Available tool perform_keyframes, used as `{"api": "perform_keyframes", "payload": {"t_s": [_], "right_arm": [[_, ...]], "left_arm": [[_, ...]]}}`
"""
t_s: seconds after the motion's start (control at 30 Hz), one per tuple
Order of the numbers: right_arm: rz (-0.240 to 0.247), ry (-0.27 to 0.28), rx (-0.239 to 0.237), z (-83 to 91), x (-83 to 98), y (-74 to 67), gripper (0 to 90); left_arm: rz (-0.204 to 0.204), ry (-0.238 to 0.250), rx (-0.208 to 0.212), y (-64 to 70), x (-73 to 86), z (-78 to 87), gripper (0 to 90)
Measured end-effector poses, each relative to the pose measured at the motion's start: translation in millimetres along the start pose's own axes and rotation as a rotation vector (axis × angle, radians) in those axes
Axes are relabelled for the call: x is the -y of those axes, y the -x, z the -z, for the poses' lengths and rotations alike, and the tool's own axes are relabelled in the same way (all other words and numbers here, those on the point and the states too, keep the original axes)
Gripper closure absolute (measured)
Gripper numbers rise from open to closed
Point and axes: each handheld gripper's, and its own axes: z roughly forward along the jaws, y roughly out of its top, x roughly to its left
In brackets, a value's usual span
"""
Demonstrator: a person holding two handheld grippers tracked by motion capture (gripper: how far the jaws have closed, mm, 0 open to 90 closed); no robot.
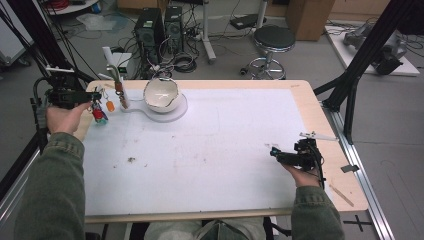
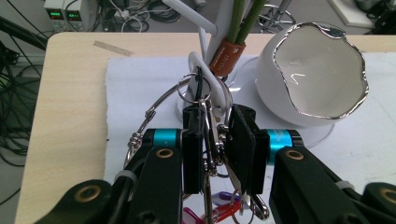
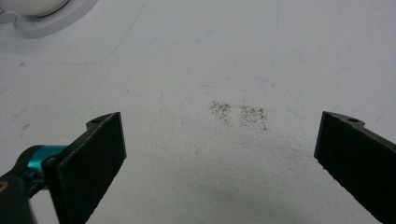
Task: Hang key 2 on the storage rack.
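while the left gripper (image 2: pixel 218 144) is pinching the keys (image 2: pixel 210 140) at the far left, by the white hook (image 2: pixel 205 70), the rings are risking snagging or slipping; the right gripper (image 3: pixel 219 154) is idling near right, spread wide.

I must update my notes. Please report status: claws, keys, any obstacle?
Left claw shut on key bunch, at white hook stand. Right claw open, nothing between jaws, over the white mat. White bowl close beside the stand.
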Motion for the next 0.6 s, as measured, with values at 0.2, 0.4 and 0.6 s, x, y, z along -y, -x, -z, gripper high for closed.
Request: {"api": "perform_keyframes", "payload": {"t_s": [0.2,0.4,0.6], "right_arm": [[-0.005,-0.001,0.001,1.1,0.1,0.1,1.0],[-0.013,0.006,-0.001,0.9,-0.2,0.2,1.0],[-0.008,0.002,-0.004,1.0,0.7,-0.6,1.0]], "left_arm": [[0.027,0.017,-0.019,0.2,-14.2,3.3,74.3],[0.080,0.031,-0.053,4.9,-22.8,0.4,74.3],[0.125,0.048,-0.084,4.8,-24.4,-3.8,74.3]]}}
